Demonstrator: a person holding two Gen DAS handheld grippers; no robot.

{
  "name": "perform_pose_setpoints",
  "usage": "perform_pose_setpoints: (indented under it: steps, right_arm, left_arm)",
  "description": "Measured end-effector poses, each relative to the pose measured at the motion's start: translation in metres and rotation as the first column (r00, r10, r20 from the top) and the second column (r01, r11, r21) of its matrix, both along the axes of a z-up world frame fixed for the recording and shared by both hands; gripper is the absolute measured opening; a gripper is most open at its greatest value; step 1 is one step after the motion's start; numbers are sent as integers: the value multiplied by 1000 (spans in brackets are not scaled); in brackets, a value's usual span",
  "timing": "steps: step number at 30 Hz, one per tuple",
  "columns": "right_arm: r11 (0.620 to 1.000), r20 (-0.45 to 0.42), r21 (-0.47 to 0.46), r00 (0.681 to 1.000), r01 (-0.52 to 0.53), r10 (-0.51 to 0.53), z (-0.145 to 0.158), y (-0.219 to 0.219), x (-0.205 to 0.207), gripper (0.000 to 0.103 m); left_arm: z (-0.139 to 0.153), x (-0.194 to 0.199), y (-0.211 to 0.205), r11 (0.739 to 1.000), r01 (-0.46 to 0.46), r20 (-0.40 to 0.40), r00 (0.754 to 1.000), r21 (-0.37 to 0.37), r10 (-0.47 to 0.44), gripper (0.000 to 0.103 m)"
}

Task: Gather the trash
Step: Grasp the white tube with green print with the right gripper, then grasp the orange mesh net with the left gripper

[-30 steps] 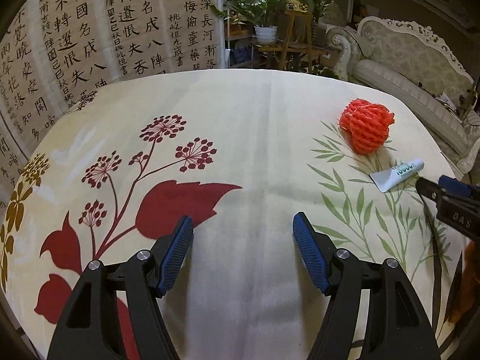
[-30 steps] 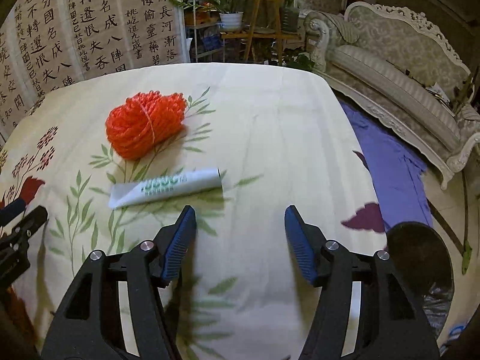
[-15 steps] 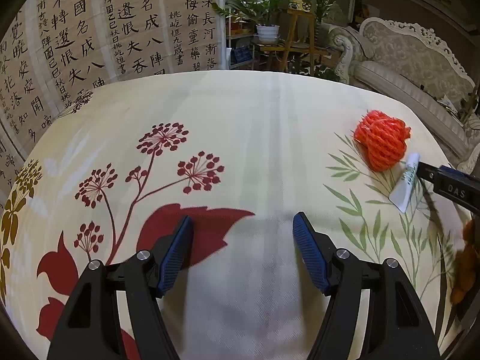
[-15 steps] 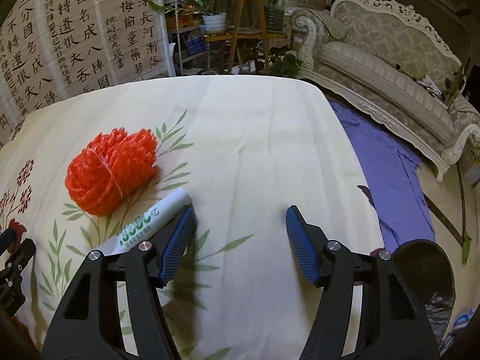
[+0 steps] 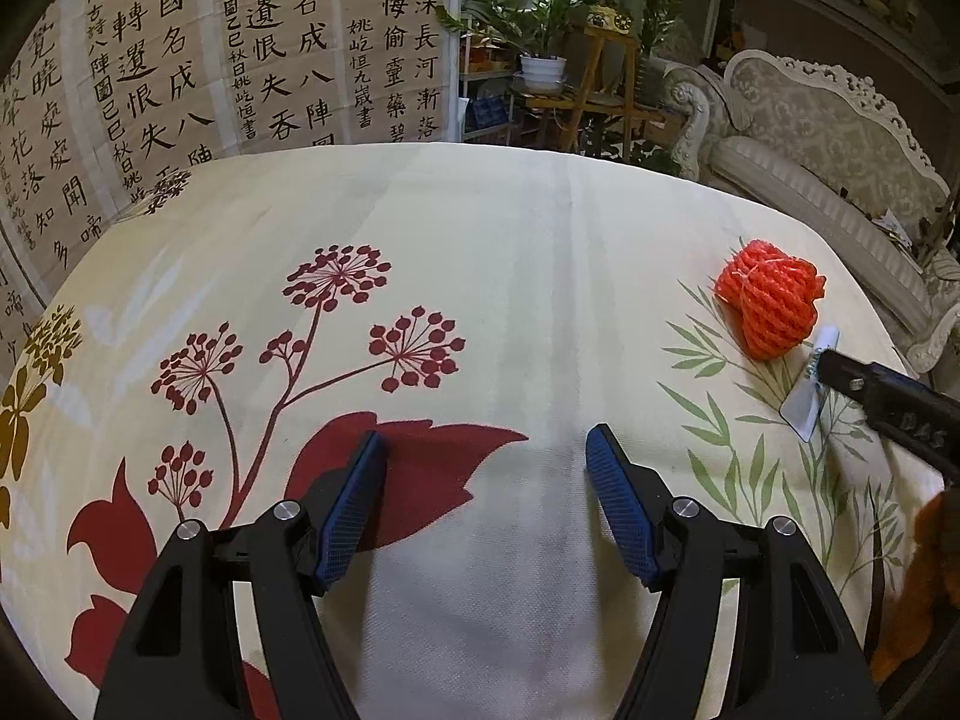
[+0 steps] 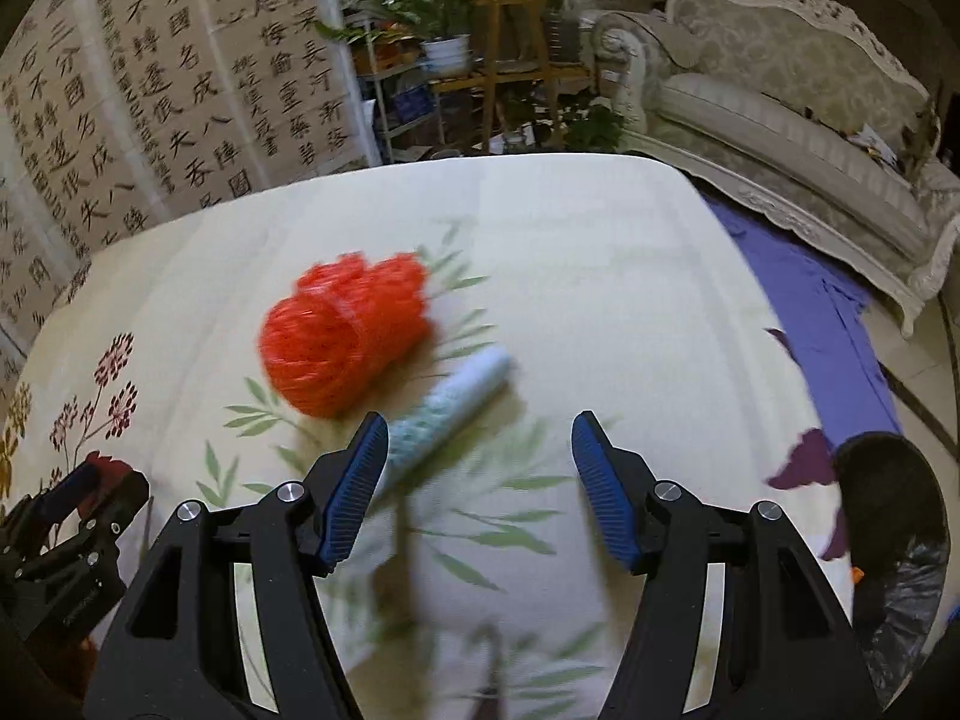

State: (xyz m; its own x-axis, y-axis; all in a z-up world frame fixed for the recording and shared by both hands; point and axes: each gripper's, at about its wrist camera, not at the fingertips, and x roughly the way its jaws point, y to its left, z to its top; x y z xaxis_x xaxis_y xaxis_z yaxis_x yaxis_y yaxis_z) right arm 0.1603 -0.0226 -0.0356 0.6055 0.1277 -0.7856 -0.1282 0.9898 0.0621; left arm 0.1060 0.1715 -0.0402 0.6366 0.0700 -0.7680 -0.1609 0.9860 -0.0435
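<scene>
An orange foam fruit net (image 6: 345,333) lies on the flowered tablecloth (image 6: 600,276), with a white squeeze tube (image 6: 447,405) slanting beside it. My right gripper (image 6: 474,462) hovers open just short of the tube, whose lower end runs past the left pad (image 6: 360,468); nothing is pressed between the pads. In the left wrist view the net (image 5: 771,306) and tube (image 5: 810,396) sit at the far right, with the right gripper's finger crossing over the tube. My left gripper (image 5: 486,492) stands open over bare cloth near a red leaf print, holding nothing.
A black bin with a dark liner (image 6: 894,522) stands off the table's right edge. A purple cloth (image 6: 810,300) lies on the floor before a pale sofa (image 6: 780,96). A calligraphy screen (image 5: 180,60) and potted plants (image 5: 540,30) stand behind the table.
The right wrist view has swung so the net and tube now sit nearer the middle, the tube reaching between the fingers; the picture is blurred by motion. The left gripper has barely shifted.
</scene>
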Motion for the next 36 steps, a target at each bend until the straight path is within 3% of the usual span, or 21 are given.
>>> perform_pose_setpoints:
  steps: [5,8,15,23,27,30,36]
  right_arm:
    - [999,-11,-54,1000,-5,4,-5,11,3,64]
    - [998,-8,-68,1000,1,-1,-6,-3,-4,66]
    - [998,-12,-50,999,34,-35,-5,-34,-12,66]
    - [1000,-10,-17,1000,17,-17,-5,-26,-14,63]
    - [996,0,-84,1000,-11,11,-7,-18,-17,46]
    - [996,8,-94,1000,4,-3,-5,-28,-21,19]
    - [997,20,-66,999,32,-31,-6,-53,-21,19]
  left_arm:
    - [0,-1,0,1000,2,1,1000,-3,-2,68]
    - [0,-1,-1,1000,5,2,1000,-3,-5,69]
    - [-1,0,-4,1000,10,-1,1000,9,-10,69]
    - [-1,1,-6,1000,12,-6,1000,27,-12,70]
    - [-1,1,-5,1000,12,-6,1000,24,-12,70]
    - [0,0,-6,1000,16,-6,1000,23,-16,70]
    - [6,-3,-23,997,59,22,998,57,-60,70]
